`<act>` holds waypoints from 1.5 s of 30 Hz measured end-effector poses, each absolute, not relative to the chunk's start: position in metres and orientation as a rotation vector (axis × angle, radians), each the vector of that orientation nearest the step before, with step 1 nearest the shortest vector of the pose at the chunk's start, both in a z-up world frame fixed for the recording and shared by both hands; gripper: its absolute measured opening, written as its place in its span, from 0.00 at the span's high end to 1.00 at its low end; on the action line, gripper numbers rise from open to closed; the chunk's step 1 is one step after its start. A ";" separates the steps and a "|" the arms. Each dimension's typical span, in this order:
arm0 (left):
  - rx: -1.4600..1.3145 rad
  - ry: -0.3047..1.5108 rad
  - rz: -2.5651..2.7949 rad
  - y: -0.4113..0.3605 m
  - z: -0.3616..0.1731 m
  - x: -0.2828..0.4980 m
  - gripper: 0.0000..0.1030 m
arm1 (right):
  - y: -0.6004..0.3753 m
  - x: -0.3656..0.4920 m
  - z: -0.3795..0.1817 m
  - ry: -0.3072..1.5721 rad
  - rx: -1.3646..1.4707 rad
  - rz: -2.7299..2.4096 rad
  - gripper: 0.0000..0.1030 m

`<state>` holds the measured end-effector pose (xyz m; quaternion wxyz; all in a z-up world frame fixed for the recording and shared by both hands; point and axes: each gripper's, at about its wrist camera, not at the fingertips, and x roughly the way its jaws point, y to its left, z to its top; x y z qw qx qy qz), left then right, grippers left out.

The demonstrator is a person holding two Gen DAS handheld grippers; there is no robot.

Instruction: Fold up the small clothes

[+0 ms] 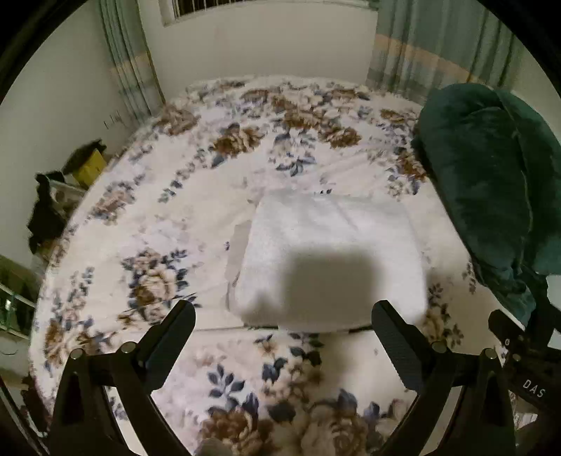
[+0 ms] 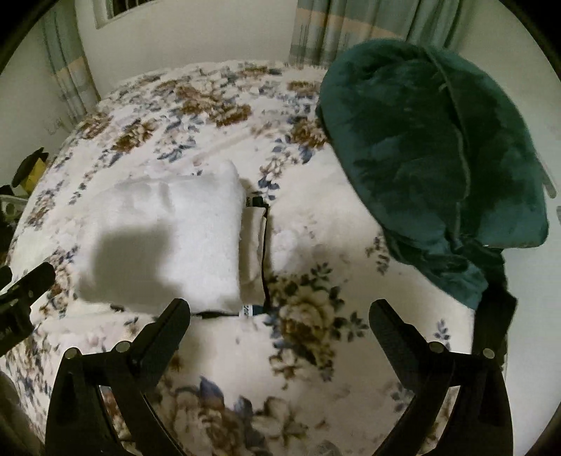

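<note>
My left tool (image 1: 283, 317) hangs released over the bed, its two black fingers (image 1: 175, 329) spread wide with nothing between them. Just ahead of it, between the fingertips and slightly beyond, lies the folded white garment (image 1: 329, 231), a fluffy, roughly rectangular bundle resting flat on the floral blanket (image 1: 168, 196). A dark square shadow falls across the near half of the garment. At the lower right edge of this view I see part of my right tool's body, black with pale lettering.

My right tool (image 2: 279, 312) is likewise released, both fingers (image 2: 164, 333) apart and gripping nothing, hovering above the blanket (image 2: 315, 350). From this side the white garment (image 2: 175, 224) sits ahead and to the left of the tool, near its left fingertip. Along the garment's right edge an inner layer shows, trimmed with a thin dark edging (image 2: 265, 252) that runs down that side and turns along the near edge, where a small label (image 2: 249, 310) peeks out. The same shadow darkens the garment's left part. My left tool's black frame (image 2: 21, 291) enters at the far left.

To the right, well apart from the white garment, a dark green plush heap (image 2: 431, 158) is piled on the bed; I cannot tell what kind of item it is. Beyond the bed stand a pale wall and striped green curtains (image 2: 350, 31). Off the bed's left side there is a yellow box (image 1: 89, 166) with dark things around it, too blurred to name.
</note>
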<state>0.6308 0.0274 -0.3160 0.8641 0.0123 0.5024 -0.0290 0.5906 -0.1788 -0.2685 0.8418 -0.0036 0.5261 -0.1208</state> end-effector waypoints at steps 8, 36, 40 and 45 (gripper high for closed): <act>0.054 0.943 -0.044 0.017 -0.220 0.550 0.00 | -0.183 0.485 -0.145 0.981 -0.021 -0.268 0.00; -0.032 0.722 -0.006 0.041 -0.027 0.339 0.00 | -0.148 0.210 0.149 0.603 -0.019 -0.148 0.00; -0.033 0.710 -0.006 0.042 -0.020 0.324 0.00 | -0.145 0.196 0.157 0.598 -0.022 -0.137 0.00; -0.035 0.701 0.003 0.044 -0.017 0.313 0.00 | -0.146 0.189 0.159 0.597 -0.024 -0.125 0.00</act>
